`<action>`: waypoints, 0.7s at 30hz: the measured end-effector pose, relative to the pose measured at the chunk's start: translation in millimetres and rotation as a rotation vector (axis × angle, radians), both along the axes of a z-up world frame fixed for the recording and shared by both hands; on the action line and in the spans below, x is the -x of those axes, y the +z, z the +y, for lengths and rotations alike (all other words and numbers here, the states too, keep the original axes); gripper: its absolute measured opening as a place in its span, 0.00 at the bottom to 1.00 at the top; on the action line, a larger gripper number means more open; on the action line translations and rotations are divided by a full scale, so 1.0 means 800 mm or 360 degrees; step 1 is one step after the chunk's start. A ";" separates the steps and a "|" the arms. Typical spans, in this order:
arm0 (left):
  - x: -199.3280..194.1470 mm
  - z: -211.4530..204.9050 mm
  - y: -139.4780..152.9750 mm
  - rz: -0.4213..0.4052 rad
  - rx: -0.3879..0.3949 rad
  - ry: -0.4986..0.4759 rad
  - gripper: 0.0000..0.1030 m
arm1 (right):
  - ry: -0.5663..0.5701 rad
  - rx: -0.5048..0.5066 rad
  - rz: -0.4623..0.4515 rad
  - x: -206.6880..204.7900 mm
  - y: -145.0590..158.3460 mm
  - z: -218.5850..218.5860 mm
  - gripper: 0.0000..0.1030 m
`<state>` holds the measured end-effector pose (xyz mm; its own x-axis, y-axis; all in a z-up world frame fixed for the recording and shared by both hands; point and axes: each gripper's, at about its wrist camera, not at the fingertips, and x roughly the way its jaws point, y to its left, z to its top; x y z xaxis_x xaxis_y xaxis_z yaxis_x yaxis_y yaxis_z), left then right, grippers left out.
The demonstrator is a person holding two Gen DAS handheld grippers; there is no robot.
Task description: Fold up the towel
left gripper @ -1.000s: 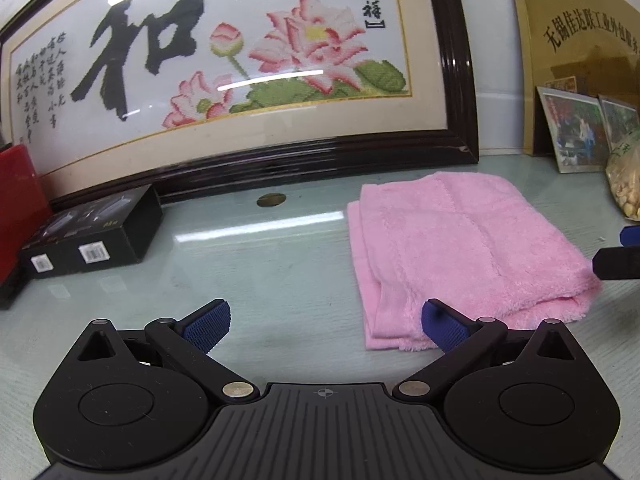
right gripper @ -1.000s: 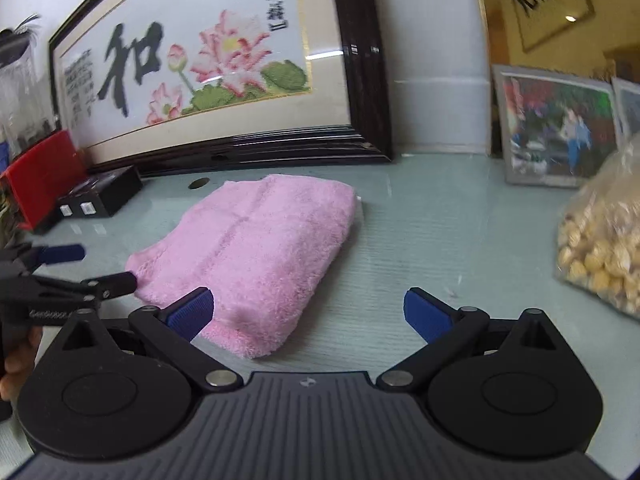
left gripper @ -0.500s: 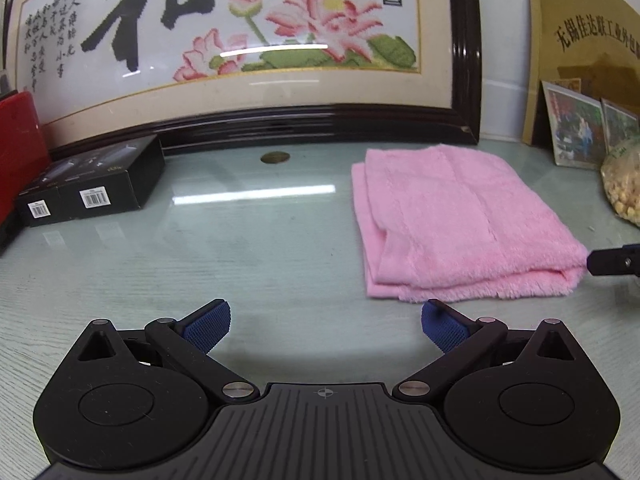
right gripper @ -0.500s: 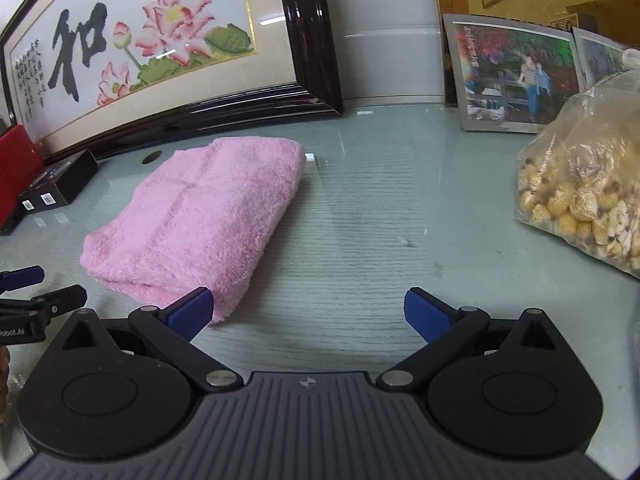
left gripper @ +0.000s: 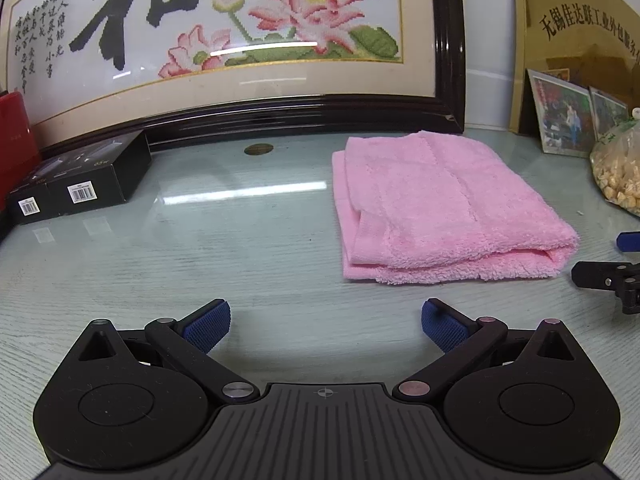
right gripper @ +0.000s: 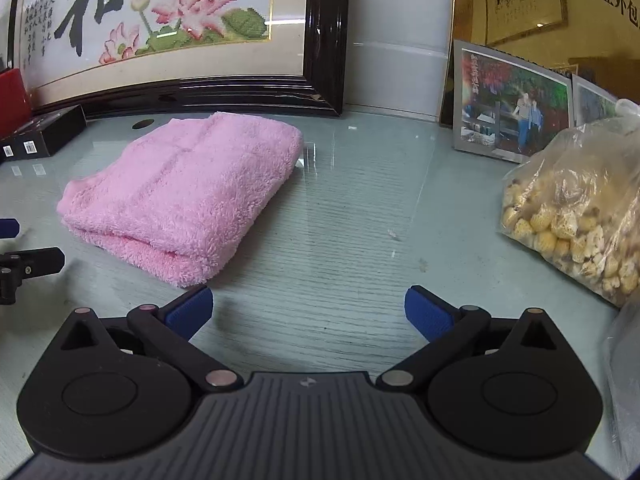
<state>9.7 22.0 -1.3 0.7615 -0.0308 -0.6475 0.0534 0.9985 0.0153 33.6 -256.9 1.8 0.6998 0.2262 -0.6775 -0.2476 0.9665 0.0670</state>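
A pink towel [left gripper: 444, 208] lies folded on a glass table [left gripper: 240, 248]; the left gripper [left gripper: 325, 320] hovers near it, fingers spread, empty. The right gripper [right gripper: 308, 310] is likewise spread wide; a bag of snacks [right gripper: 576, 216] sits beside it.

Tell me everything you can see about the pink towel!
The towel is pink, fluffy terry cloth, folded into a thick rectangle of several layers, with faint crease lines across the top. It lies flat on the glass table, in front of the big framed picture. Its layered edges show at the near side. Neither hand-held gripper touches it.
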 end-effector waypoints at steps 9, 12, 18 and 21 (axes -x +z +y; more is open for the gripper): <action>0.005 -0.006 0.001 0.0005 0.0000 0.0081 1.00 | 0.0021 -0.0008 -0.0027 0.013 -0.003 0.006 1.00; 0.007 -0.009 0.001 0.0006 -0.0002 0.0101 1.00 | 0.0035 -0.0009 -0.0027 0.015 -0.003 0.007 1.00; 0.008 -0.011 0.002 0.0007 -0.0003 0.0127 1.00 | 0.0047 -0.0009 -0.0027 0.017 -0.003 0.007 1.00; 0.008 -0.011 0.003 0.0007 -0.0003 0.0128 1.00 | 0.0023 -0.0008 -0.0026 0.020 -0.003 0.008 1.00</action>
<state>3.5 13.2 0.8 0.7585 0.0315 -0.6509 -0.0268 0.9995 0.0171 17.3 -250.2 -0.4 0.7075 0.2398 -0.6648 -0.2626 0.9625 0.0677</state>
